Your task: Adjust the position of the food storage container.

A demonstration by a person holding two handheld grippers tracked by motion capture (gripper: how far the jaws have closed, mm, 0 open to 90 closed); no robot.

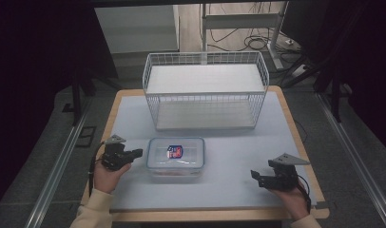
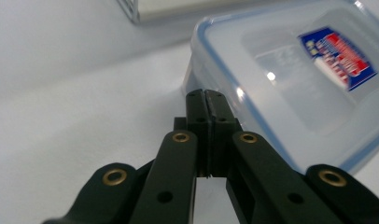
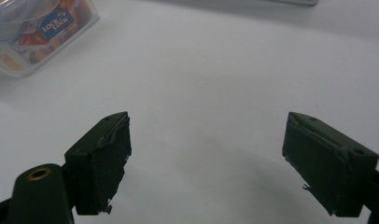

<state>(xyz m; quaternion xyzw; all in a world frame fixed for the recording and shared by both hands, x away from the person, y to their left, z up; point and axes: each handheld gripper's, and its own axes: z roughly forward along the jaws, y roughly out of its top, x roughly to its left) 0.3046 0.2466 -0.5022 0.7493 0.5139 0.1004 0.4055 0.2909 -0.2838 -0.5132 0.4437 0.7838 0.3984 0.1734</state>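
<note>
White wire basket sits at far side of table, open side facing fwd, w/ a white shelf board inside. Table has a pale mat w/ wood edge. Behind it: desk legs & cables on floor.

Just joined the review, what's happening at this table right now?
A person works at the table with a hand-held gripper in each hand. The left hand-held gripper is shut with nothing between its jaws, its tip right beside the corner of a lidded clear plastic container; whether it touches, I can't tell. The right hand-held gripper is open and empty over bare table, apart from the container. A white wire basket stands behind the container.
</note>
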